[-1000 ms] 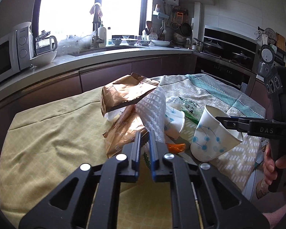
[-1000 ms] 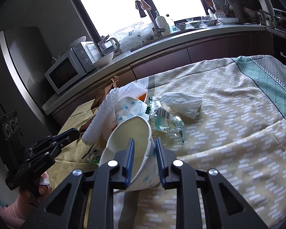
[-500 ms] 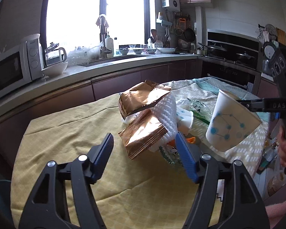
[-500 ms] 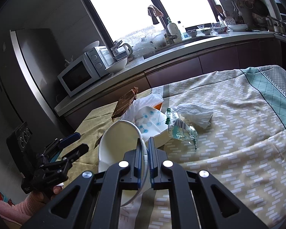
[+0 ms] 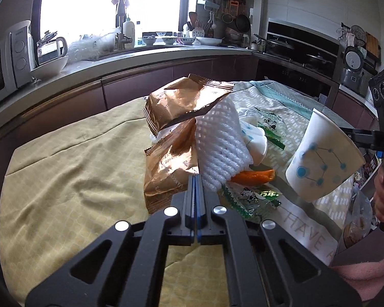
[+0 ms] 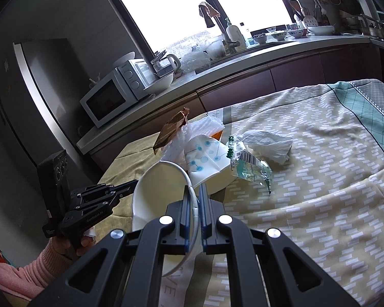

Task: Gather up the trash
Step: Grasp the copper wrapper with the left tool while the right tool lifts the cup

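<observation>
- Cloth-covered counter (image 5: pixel 64 179): the left wrist view shows its yellow end and the trash heap from the side; the right wrist view shows the patterned end, where a crumpled white tissue (image 6: pixel 268 142) lies that the other view hides.
- Bronze snack bags (image 5: pixel 181 102) lean in the heap on the counter, one above the other, against a white foam net sleeve (image 5: pixel 220 148); an orange scrap (image 5: pixel 253 176) pokes out beneath the sleeve.
- Paper cup (image 5: pixel 322 161), white with blue dots, is held tilted in the air beside the heap; its inside looks bare in the right wrist view.
- Right gripper (image 6: pixel 194 204): jaws pinched narrow on the cup's rim.
- Left gripper (image 5: pixel 195 192): jaws pressed together at the edge of the lower bag and sleeve; I cannot tell whether anything is caught between them.
- A second, crushed cup (image 6: pixel 207 158) lies in the heap, touching a clear green wrapper (image 6: pixel 251 168).
</observation>
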The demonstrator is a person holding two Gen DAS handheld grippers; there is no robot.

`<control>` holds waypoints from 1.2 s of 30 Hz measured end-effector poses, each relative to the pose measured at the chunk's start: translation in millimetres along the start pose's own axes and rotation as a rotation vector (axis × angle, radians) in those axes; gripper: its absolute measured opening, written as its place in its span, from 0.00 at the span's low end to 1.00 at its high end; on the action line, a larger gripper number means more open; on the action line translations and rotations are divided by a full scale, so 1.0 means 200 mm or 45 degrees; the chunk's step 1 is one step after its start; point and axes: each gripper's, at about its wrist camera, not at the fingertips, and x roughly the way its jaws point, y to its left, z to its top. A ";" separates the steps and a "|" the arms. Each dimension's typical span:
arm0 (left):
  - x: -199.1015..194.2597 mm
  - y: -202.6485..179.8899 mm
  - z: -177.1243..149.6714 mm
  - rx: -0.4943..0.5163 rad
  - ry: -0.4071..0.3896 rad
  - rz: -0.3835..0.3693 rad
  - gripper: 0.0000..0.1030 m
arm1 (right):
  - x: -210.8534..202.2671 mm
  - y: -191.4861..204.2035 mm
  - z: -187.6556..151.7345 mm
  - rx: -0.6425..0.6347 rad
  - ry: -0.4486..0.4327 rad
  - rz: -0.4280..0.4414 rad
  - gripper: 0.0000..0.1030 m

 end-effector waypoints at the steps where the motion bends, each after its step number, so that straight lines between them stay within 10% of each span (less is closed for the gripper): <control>1: -0.01 0.00 0.00 -0.012 -0.009 -0.010 0.01 | 0.00 0.00 0.00 -0.002 -0.003 0.005 0.06; 4: -0.04 -0.01 0.00 -0.009 -0.028 0.004 0.02 | -0.02 0.02 0.01 -0.017 -0.017 0.011 0.06; 10: -0.06 -0.05 0.10 0.022 -0.080 0.092 0.35 | -0.03 0.02 0.04 -0.027 -0.045 0.025 0.06; 24: 0.17 -0.11 0.37 0.210 -0.040 0.177 0.54 | -0.02 -0.05 0.15 -0.007 -0.097 0.050 0.06; 36: 0.18 -0.05 0.36 0.141 -0.040 0.144 0.55 | 0.34 -0.16 0.65 0.065 -0.184 0.025 0.06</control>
